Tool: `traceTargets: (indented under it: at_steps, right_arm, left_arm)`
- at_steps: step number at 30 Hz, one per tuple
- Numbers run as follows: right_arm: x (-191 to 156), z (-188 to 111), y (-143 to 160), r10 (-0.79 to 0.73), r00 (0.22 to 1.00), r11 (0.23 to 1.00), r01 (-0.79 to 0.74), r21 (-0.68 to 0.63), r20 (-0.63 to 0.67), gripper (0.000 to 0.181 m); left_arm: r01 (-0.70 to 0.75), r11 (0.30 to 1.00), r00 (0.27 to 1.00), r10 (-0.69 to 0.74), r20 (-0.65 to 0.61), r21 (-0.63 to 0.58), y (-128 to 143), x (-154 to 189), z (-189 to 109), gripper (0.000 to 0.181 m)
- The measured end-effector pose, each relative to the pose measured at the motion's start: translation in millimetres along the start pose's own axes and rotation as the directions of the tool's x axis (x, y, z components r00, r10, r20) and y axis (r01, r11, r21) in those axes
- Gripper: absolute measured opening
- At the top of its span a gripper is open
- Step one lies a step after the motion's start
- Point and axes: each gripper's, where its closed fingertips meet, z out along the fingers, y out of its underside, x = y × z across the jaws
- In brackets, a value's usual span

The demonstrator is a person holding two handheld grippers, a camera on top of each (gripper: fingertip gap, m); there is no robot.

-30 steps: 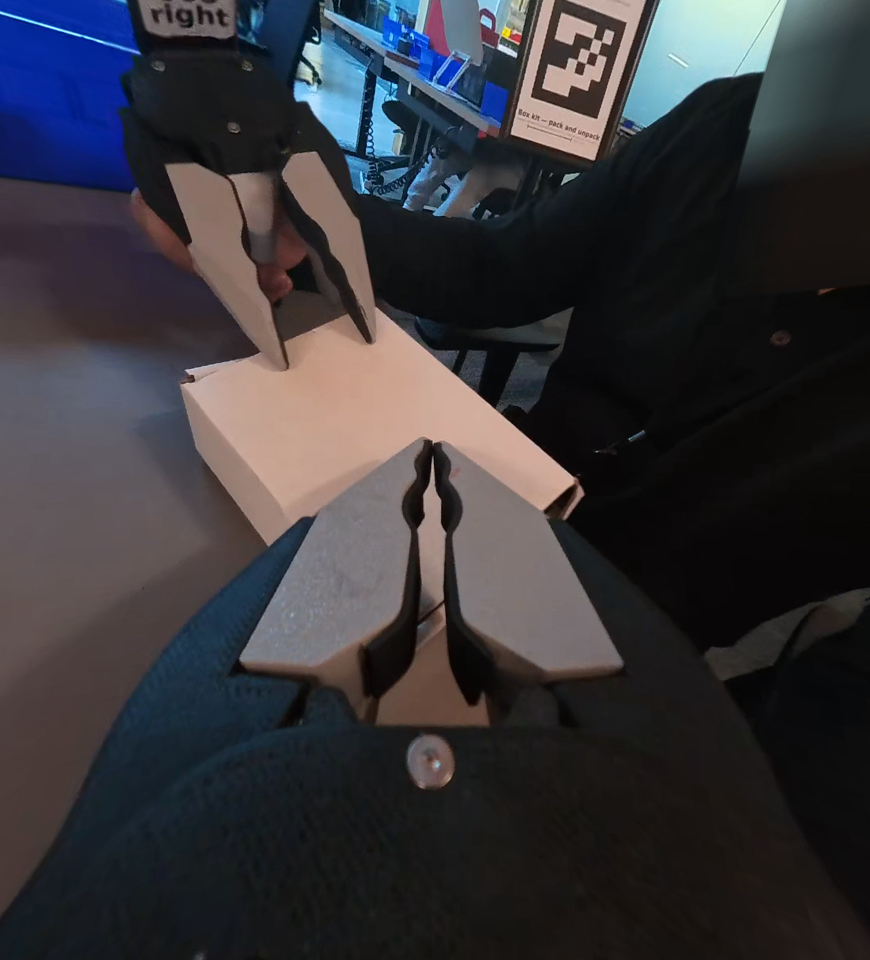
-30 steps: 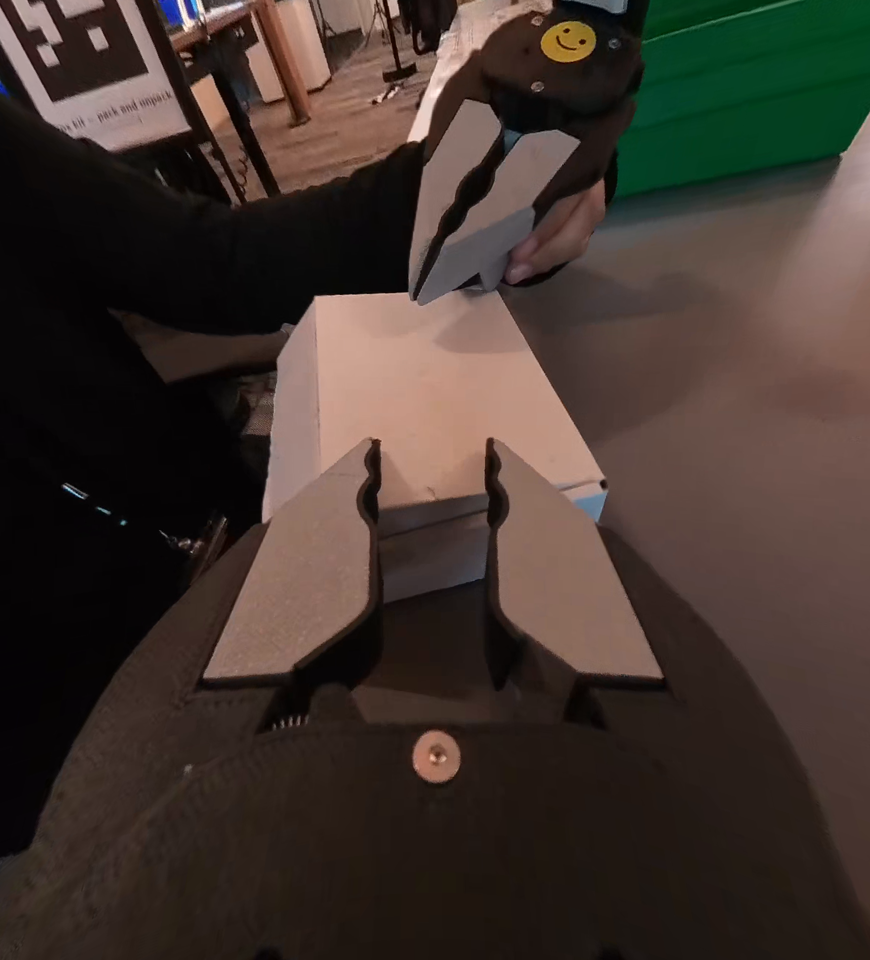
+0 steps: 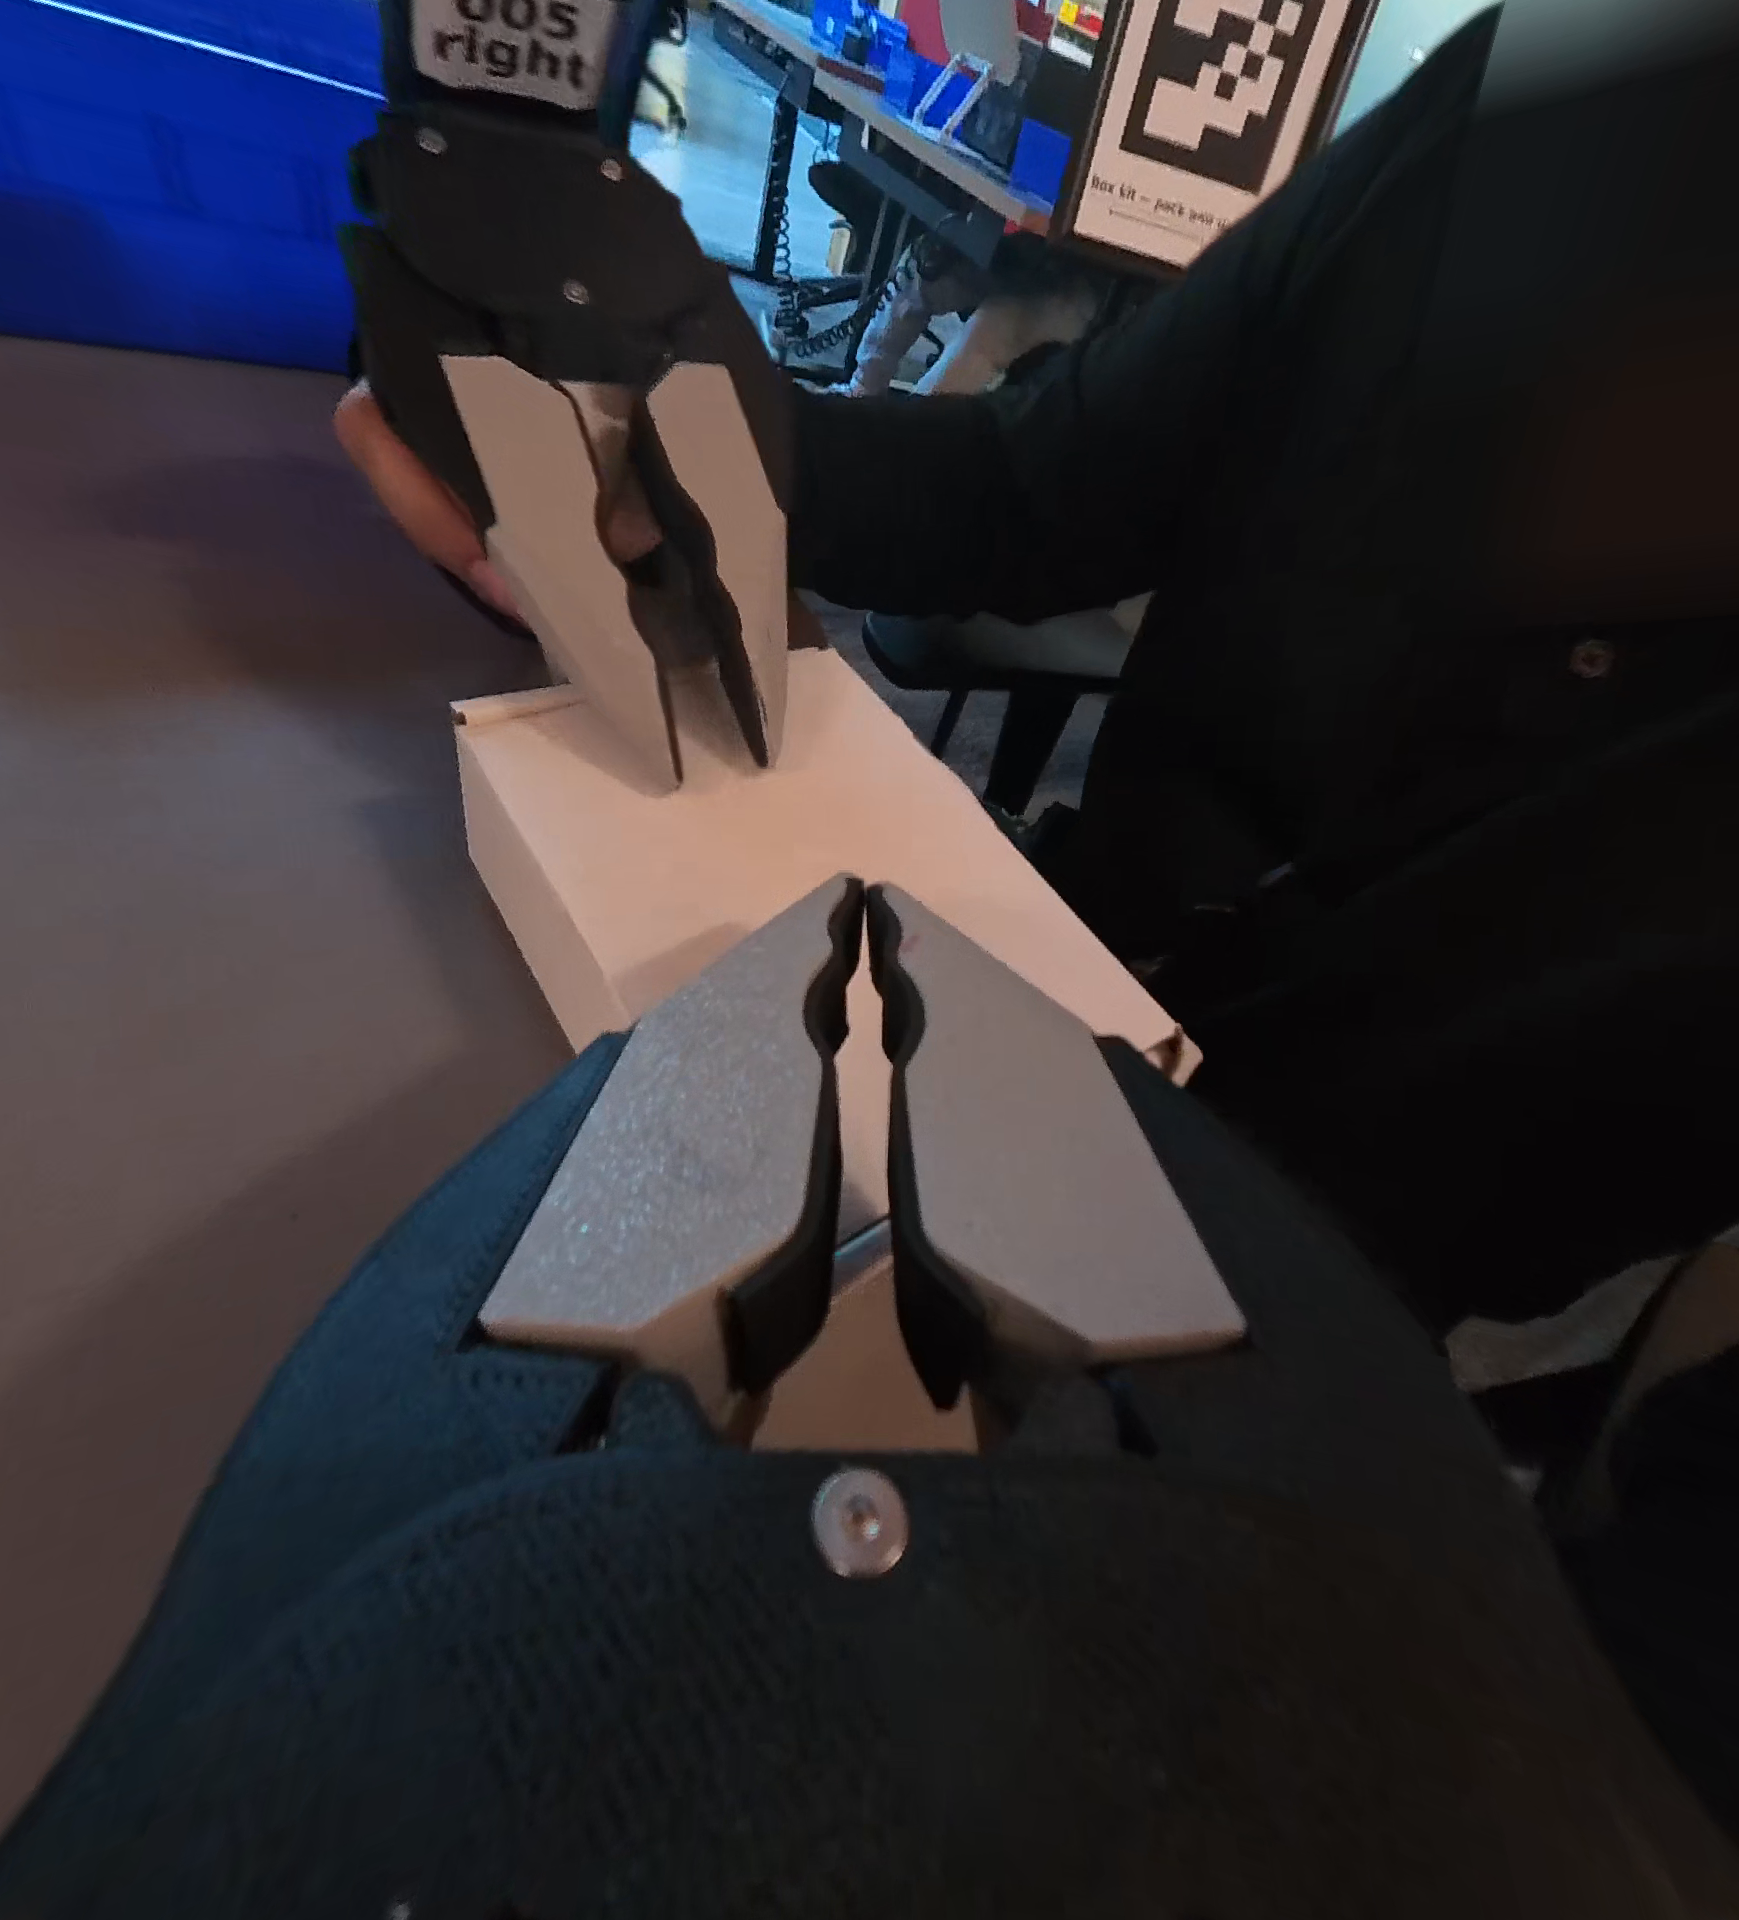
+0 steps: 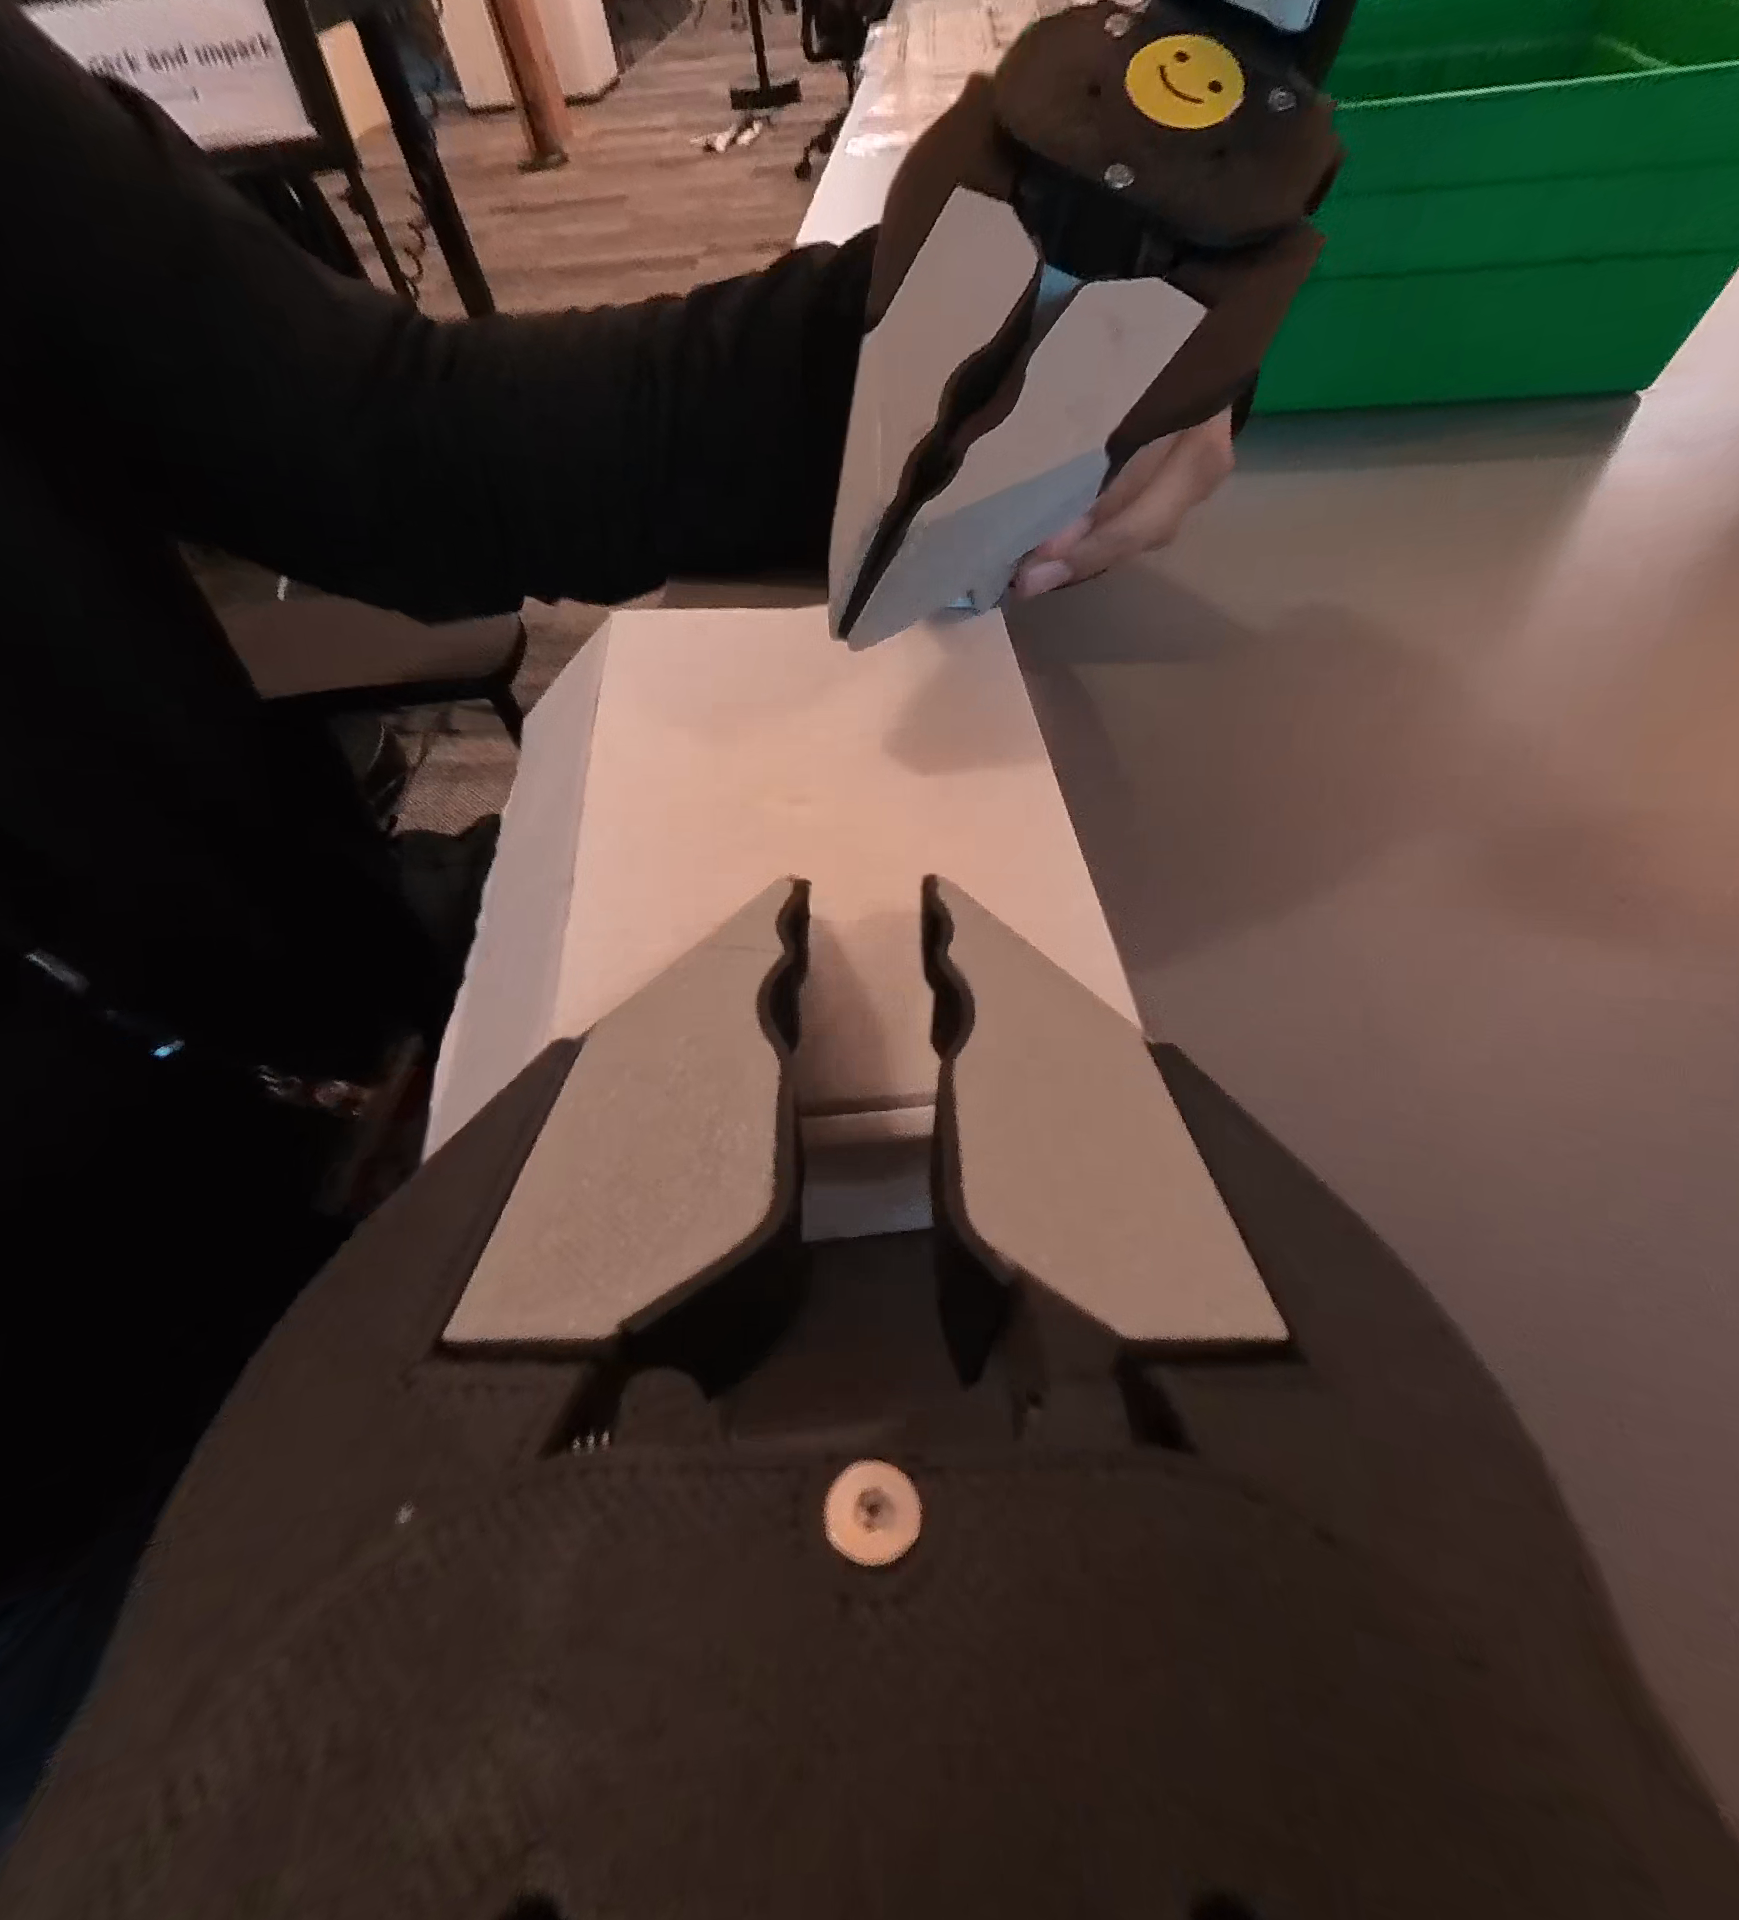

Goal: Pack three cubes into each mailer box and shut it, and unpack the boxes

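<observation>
One white cardboard mailer box (image 4: 823, 790) lies lid-down on my grey table (image 4: 1467, 831), left gripper (image 3: 865, 902) jaws nearly closed, right gripper (image 4: 865, 894) jaws slightly apart, both empty over lid; cubes unseen, other boxes too.

Matt white cardboard mailer box (image 4: 803, 790) on a smooth matt table (image 4: 1416, 935).

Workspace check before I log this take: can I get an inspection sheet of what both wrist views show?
Surface: brown table, bare around the box.
Job's things: one white mailer box, lid down; no cubes seen.
Clutter: nothing seen.
Grippers: left tool shut, tips over the box's end; right tool open, above the lid's other end.
Cables: coiled cable by desk legs behind.
Surroundings: green bin, blue panel, marker sign, person's black sleeve.
</observation>
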Motion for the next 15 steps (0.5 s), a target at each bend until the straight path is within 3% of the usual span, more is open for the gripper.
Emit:
traceTargets:
  at_steps: [15]
  right_arm:
    - [3.4,-10.8,-17.2,0.161,0.976,0.965,-0.186,0.185,0.144,0.036]
  left_arm:
    - [-0.011,0.996,0.990,0.024,-0.136,0.092,-4.4,15.6,-2.8,0.000]
